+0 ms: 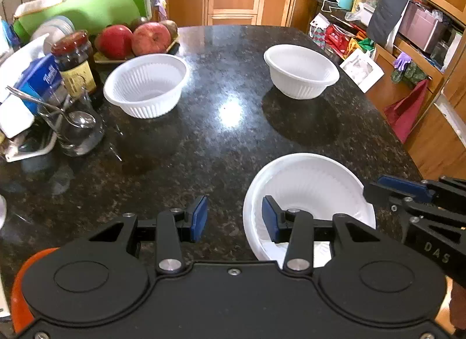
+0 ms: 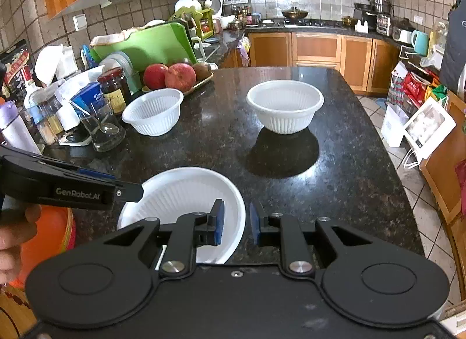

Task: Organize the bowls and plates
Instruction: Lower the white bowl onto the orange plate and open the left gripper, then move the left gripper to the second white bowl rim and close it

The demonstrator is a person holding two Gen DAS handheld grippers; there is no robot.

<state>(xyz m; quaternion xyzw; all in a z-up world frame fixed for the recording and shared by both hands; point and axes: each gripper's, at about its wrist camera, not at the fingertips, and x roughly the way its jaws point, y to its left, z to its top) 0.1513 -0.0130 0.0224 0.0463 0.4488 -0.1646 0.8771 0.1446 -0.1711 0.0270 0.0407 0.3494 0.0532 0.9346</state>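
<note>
Left wrist view: left gripper (image 1: pixel 234 219) jaws stand apart, straddling the near bowl's (image 1: pixel 308 187) left rim unclamped.

Right wrist view: right gripper (image 2: pixel 236 224) jaws narrowly apart astride the near bowl's right rim on the bench (image 2: pixel 349 193); the ribbed bowl (image 2: pixel 153 111) and far bowl (image 2: pixel 285 105) sit beyond, awaiting stacking, likely next.

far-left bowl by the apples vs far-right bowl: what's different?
The far-left bowl looks thin and translucent, its ribs showing through on the inside; the far-right bowl is opaque, smooth inside, ribbed only on the lower outer wall. The far-left bowl sits close to the apples and the jar; the far-right bowl stands alone on bare countertop. Both are white, upright and empty.
</note>
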